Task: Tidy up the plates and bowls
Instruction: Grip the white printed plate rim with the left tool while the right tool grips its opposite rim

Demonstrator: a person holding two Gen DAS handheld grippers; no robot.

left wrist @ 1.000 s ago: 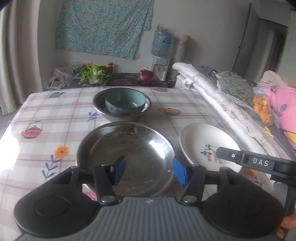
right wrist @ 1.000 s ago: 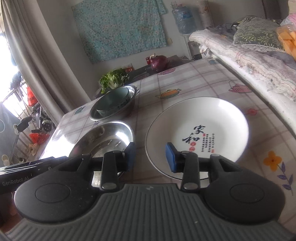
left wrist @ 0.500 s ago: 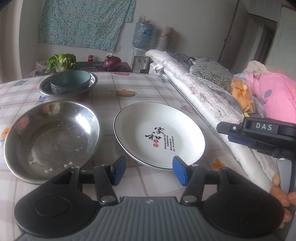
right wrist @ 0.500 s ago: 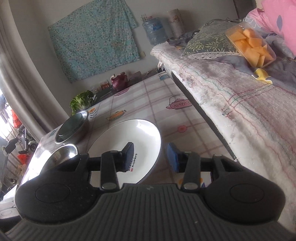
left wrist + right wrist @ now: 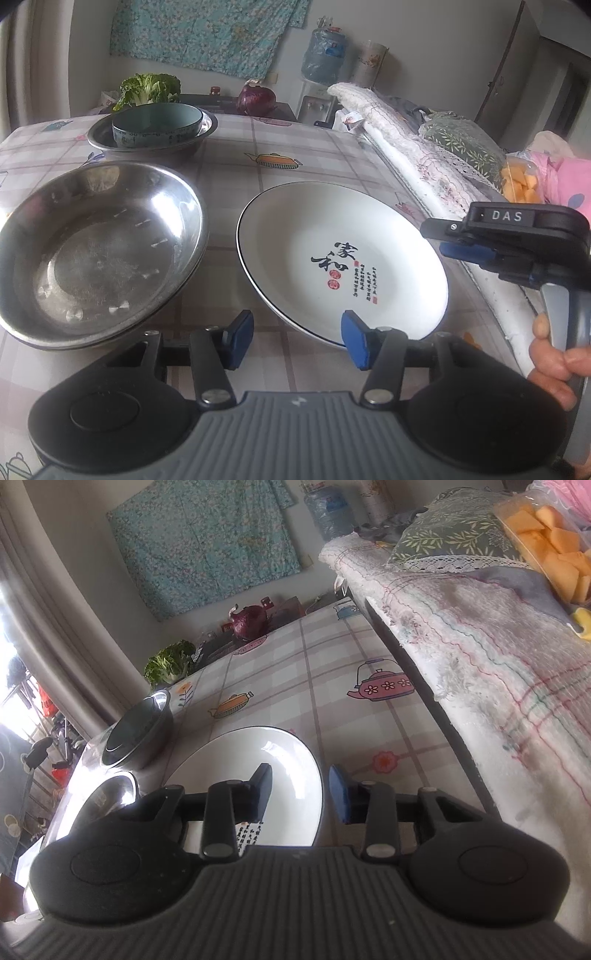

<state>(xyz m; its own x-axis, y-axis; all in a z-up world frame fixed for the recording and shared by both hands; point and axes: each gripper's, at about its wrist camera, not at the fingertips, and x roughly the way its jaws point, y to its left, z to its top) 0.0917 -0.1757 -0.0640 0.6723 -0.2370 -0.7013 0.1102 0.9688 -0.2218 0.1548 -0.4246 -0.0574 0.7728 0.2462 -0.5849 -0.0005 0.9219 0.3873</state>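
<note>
A white plate (image 5: 343, 254) with black calligraphy lies on the checked tablecloth; it also shows in the right wrist view (image 5: 284, 771). A large empty steel bowl (image 5: 96, 247) sits left of it. Behind, a teal bowl (image 5: 157, 123) rests inside another steel bowl (image 5: 151, 142). My left gripper (image 5: 297, 341) is open, its pads at the plate's near rim. My right gripper (image 5: 300, 794) is open, tilted, straddling the plate's right rim; it shows in the left wrist view (image 5: 476, 245) at the plate's right side.
A bed with a white blanket (image 5: 413, 147) runs along the table's right edge. A green pillow (image 5: 450, 535) and a bag of orange fruit pieces (image 5: 550, 542) lie on it. Cabbage (image 5: 149, 90) and a red cabbage (image 5: 256, 99) sit beyond the far edge.
My left gripper has swung from the large steel bowl to the white plate. My right gripper has moved to the plate's right rim and tilted.
</note>
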